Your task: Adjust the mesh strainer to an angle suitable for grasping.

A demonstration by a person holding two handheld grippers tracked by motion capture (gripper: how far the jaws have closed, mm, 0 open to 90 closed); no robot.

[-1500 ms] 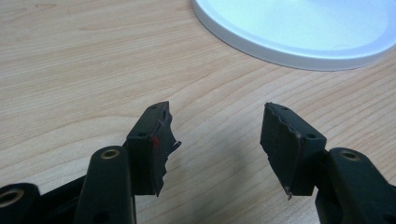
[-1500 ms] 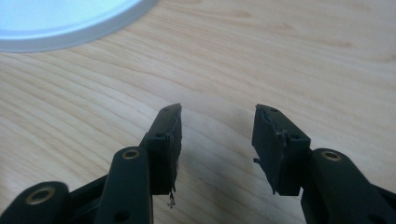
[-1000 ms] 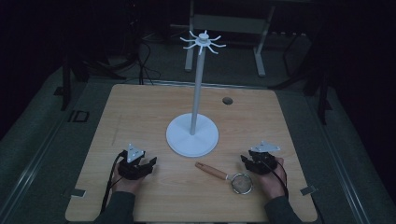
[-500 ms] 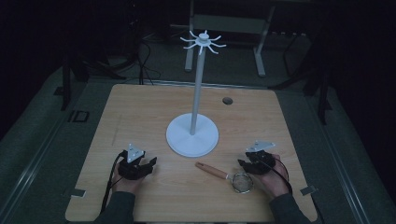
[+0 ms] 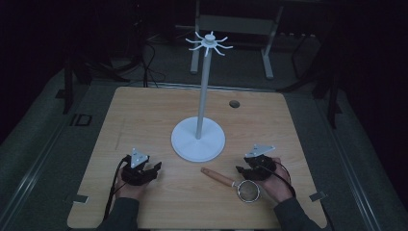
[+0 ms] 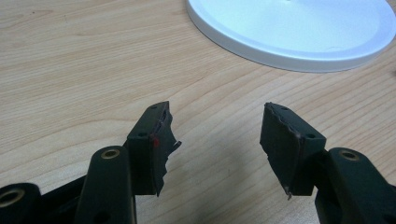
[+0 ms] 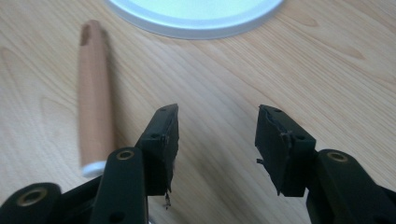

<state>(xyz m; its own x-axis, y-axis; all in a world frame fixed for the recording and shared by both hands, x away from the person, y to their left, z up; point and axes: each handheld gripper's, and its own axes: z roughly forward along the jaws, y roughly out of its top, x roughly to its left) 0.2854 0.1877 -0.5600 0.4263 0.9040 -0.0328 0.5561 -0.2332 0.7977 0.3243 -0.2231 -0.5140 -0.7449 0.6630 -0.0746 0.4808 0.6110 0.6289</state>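
A small strainer lies on the wooden table (image 5: 144,115): its wooden handle (image 5: 217,176) (image 7: 93,116) points toward the stand and its mesh ring (image 5: 248,191) sits near the front edge. My right gripper (image 5: 242,170) (image 7: 217,135) hovers just behind the ring. Its jaws have just been opening and stand open with only bare wood between them; the handle lies outside its left jaw. My left gripper (image 5: 155,168) (image 6: 215,135) rests open on the table at the left, with nothing in it. A white stand with a round base (image 5: 198,139) (image 6: 289,32) (image 7: 196,14) and a hooked top (image 5: 209,44) rises mid-table.
A small dark hole (image 5: 234,104) marks the table's far right. Metal clips (image 5: 81,198) sit at the front corners. Dark floor, cables and a frame's legs (image 5: 267,57) surround the table.
The right gripper has shifted slightly left and up, and its jaws stand wider apart. The strainer lies where it was. The left gripper has not moved.
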